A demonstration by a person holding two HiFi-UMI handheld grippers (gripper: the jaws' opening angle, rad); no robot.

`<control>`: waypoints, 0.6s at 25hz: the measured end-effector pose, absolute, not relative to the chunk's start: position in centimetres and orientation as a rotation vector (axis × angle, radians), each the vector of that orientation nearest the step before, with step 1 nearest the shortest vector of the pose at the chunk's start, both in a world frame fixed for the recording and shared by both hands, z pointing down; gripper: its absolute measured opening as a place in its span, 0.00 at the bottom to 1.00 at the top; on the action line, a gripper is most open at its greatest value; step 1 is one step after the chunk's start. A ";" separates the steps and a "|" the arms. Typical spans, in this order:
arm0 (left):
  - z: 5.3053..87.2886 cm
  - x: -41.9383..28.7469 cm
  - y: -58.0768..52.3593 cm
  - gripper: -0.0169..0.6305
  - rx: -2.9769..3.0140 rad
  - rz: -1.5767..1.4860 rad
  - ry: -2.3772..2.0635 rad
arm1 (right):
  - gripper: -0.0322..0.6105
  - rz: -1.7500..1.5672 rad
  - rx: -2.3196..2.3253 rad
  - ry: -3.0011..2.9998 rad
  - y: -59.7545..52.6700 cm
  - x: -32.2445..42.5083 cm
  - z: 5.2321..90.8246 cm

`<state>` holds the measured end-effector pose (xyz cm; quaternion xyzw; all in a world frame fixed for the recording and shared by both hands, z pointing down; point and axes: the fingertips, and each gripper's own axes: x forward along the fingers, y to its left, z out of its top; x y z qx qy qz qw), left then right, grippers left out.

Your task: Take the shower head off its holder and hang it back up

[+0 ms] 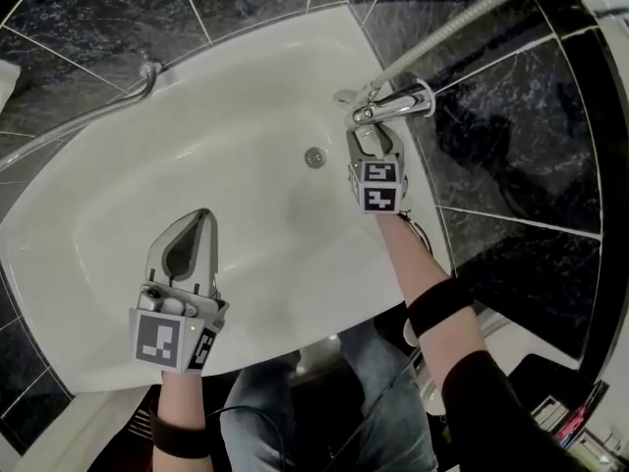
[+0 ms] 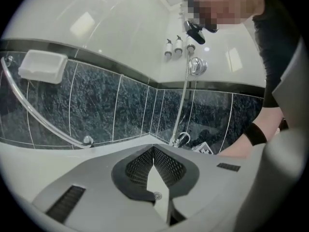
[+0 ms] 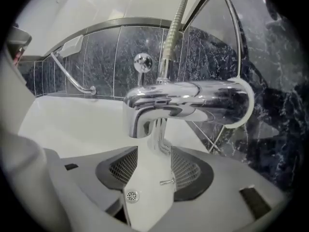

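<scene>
High on the white wall in the left gripper view, the dark shower head [image 2: 195, 33] hangs in its holder. Its metal hose [image 2: 182, 100] drops to the chrome tap [image 1: 393, 104] at the tub's far right rim. My right gripper [image 1: 371, 144] is open right at that tap. In the right gripper view the tap [image 3: 188, 103] looms just above the open right gripper [image 3: 154, 151], its chrome stem between the fingertips, pads not pressing on it. My left gripper [image 1: 201, 216] hangs shut and empty over the tub's near left part; in its own view the left gripper [image 2: 153, 150] has its tips together.
The white bathtub [image 1: 118, 195] fills the middle, with a drain [image 1: 314, 156]. A chrome grab bar [image 2: 34, 115] runs along the dark tiled wall, a white soap dish [image 2: 41, 65] above it. Three small bottles [image 2: 178, 45] stand on a ledge. The person's legs are at the tub's near edge.
</scene>
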<state>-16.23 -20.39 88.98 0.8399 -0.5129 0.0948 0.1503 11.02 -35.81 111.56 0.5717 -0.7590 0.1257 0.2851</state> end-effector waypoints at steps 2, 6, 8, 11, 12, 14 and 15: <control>90.6 -16.4 -20.0 0.03 2.420 0.296 -1.467 | 0.42 0.304 1.531 -2.032 -36.7 10.9 111.9; 92.6 -15.6 -19.6 0.03 2.429 0.330 -1.436 | 0.42 0.257 1.544 -2.052 -38.5 11.0 112.2; 93.3 -15.2 -19.5 0.03 2.431 0.342 -1.422 | 0.42 0.243 1.556 -2.074 -39.4 10.8 111.9; 93.9 -14.7 -19.6 0.03 2.406 0.335 -1.407 | 0.43 0.227 1.561 -2.111 -40.4 9.9 111.9; 94.1 -14.6 -19.7 0.03 2.396 0.336 -1.403 | 0.43 0.218 1.566 -2.118 -40.7 9.7 111.9; 94.6 -14.7 -19.8 0.03 2.380 0.343 -1.401 | 0.43 0.198 1.581 -2.122 -41.2 9.3 111.9; 94.9 -15.1 -19.7 0.03 2.385 0.352 -1.408 | 0.42 0.191 1.592 -2.120 -41.5 9.2 111.9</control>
